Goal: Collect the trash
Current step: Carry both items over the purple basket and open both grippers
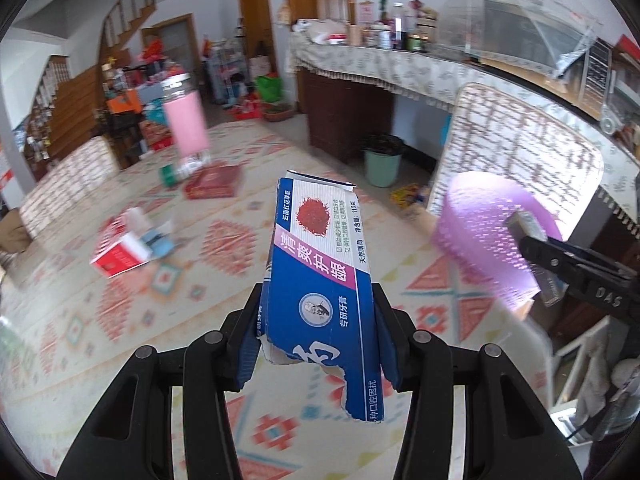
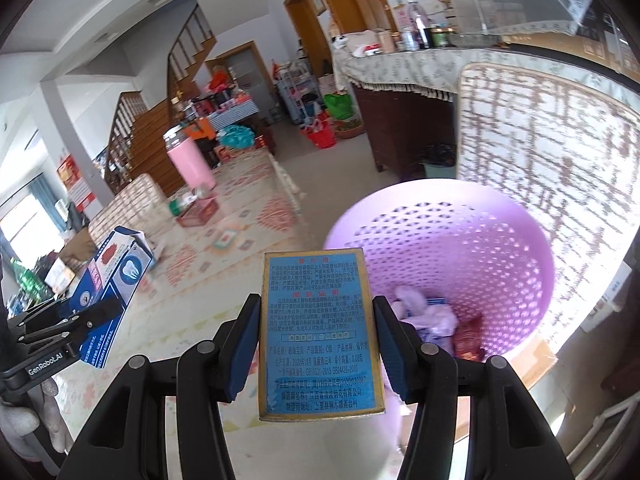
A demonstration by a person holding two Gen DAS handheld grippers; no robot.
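Observation:
My left gripper (image 1: 316,312) is shut on a torn blue toothpaste box (image 1: 320,264), held above the patterned tablecloth (image 1: 120,320). It also shows at the left of the right wrist view (image 2: 108,276). My right gripper (image 2: 318,328) is shut on a small blue-labelled box (image 2: 320,332), held just left of a purple perforated basket (image 2: 460,240). The basket holds some wrappers (image 2: 440,320). In the left wrist view the basket (image 1: 484,236) is at the right, with the right gripper over its rim (image 1: 536,256).
On the table lie a red and white carton (image 1: 124,256), a red box (image 1: 214,182) and a pink bottle (image 1: 186,124). A woven chair back (image 1: 516,148) stands behind the basket. A green bin (image 1: 382,160) sits on the floor by the counter.

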